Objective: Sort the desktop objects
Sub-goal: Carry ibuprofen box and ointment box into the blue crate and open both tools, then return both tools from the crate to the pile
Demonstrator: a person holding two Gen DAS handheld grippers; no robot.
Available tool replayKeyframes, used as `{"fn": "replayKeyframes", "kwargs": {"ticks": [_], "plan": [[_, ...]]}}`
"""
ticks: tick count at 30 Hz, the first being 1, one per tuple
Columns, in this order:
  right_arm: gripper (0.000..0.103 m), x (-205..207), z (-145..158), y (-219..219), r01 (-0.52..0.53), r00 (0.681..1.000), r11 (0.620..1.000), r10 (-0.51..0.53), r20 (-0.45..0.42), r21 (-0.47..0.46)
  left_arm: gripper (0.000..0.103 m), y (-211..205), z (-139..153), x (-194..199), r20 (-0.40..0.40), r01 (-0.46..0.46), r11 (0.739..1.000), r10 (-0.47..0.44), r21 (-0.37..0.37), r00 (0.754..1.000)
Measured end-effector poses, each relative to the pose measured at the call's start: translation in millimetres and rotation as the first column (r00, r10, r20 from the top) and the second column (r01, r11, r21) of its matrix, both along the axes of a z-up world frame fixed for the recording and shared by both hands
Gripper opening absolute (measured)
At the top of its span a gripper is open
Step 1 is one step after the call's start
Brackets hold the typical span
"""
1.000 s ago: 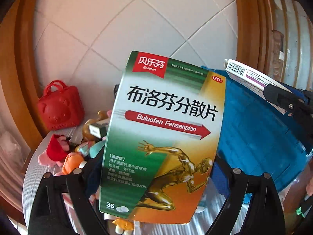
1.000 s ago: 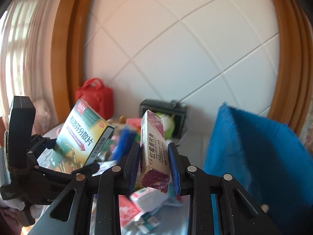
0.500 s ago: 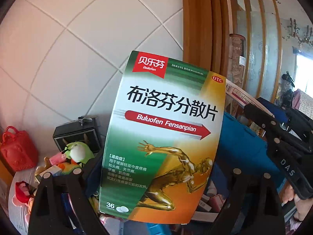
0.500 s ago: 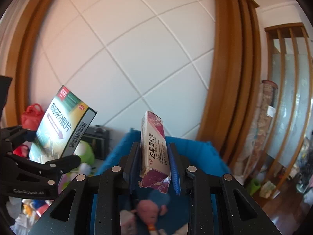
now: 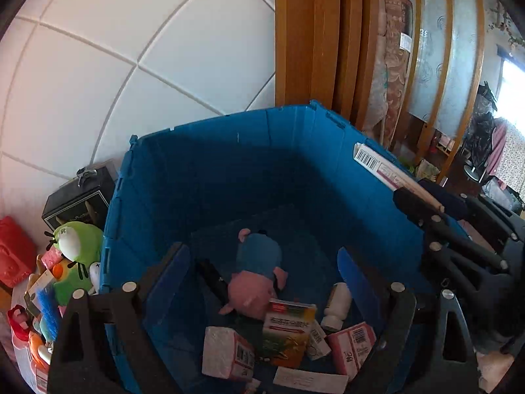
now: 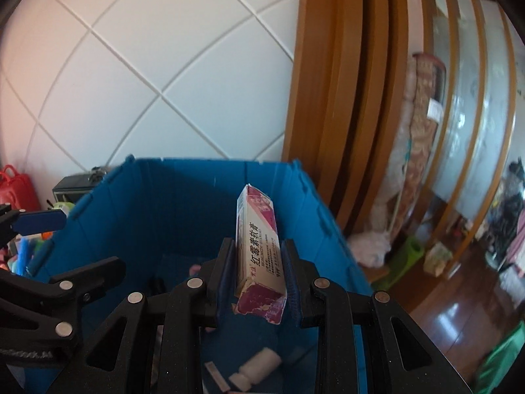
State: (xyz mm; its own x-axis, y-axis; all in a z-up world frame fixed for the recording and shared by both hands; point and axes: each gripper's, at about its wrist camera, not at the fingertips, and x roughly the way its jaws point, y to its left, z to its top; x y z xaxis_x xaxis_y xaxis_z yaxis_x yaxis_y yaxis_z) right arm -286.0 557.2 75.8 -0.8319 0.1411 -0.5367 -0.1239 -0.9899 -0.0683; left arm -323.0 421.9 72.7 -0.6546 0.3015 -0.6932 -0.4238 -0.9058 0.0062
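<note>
A tall blue bin [image 5: 203,177] stands against the white tiled wall [image 5: 131,49], with a wooden frame [image 5: 305,32] to its right. Both grippers hang over the bin's open top. The left gripper [image 5: 262,269] is spread wide with nothing between its fingers. The right gripper [image 6: 257,269] is pinching a long pink and white box [image 6: 257,246], which stands upright above the bin. On the bin's floor lie a pink and blue plush toy [image 5: 256,272], a green and orange medicine box [image 5: 287,335] leaning just in front of it, other small boxes [image 5: 226,354] and a white bottle [image 5: 336,305]. On the counter to the left of the bin are a green plush toy [image 5: 77,252], a black box [image 5: 78,200] and a red bag [image 5: 14,252].
</note>
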Motion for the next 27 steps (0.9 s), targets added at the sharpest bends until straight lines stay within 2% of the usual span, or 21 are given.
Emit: {"fn": "replayKeyframes", "kwargs": {"ticks": [1, 3, 6, 16, 19, 22, 24, 26, 27], "plan": [[0.028, -2, -1, 7, -0.005, 1.000, 0.999, 0.005, 0.004, -0.037, 0.093, 2, -6, -2, 0.015, -0.003, 1.000, 0.003, -0.013, 1.000], [0.028, -3, 0, 9, 0.013, 1.000, 1.000, -0.013, -0.002, -0.014, 0.092, 9, -16, -5, 0.052, 0.011, 0.998, -0.008, -0.057, 0.999], [0.029, -6, -5, 7, 0.014, 1.000, 1.000, -0.013, 0.021, -0.021, 0.093, 8, -23, -4, 0.033, 0.011, 0.996, -0.008, -0.090, 0.999], [0.036, -14, -11, -5, 0.029, 0.998, 0.997, -0.032, 0.046, 0.068, 0.092, 4, -28, -10, 0.046, 0.010, 0.997, -0.006, -0.082, 0.999], [0.047, -12, -10, -4, 0.035, 0.998, 0.997, -0.038, 0.040, 0.072, 0.092, 4, -29, -10, 0.045, 0.014, 0.996, -0.011, -0.084, 0.999], [0.054, -8, -8, -4, 0.037, 0.999, 0.996, -0.040, 0.031, 0.086, 0.092, 6, -29, -9, 0.045, 0.015, 0.996, -0.011, -0.087, 0.999], [0.064, -4, -3, -6, 0.042, 0.999, 0.994, -0.044, 0.022, 0.101, 0.092, 6, -29, -9, 0.043, 0.015, 0.996, -0.011, -0.085, 0.999], [0.080, 3, 4, -8, 0.050, 0.999, 0.992, -0.050, -0.001, 0.118, 0.092, 5, -27, -7, 0.037, 0.018, 0.997, -0.015, -0.078, 0.999], [0.084, 9, 9, -10, 0.058, 0.998, 0.990, -0.056, -0.017, 0.129, 0.092, 4, -26, -6, 0.036, 0.021, 0.997, -0.019, -0.073, 0.999]]}}
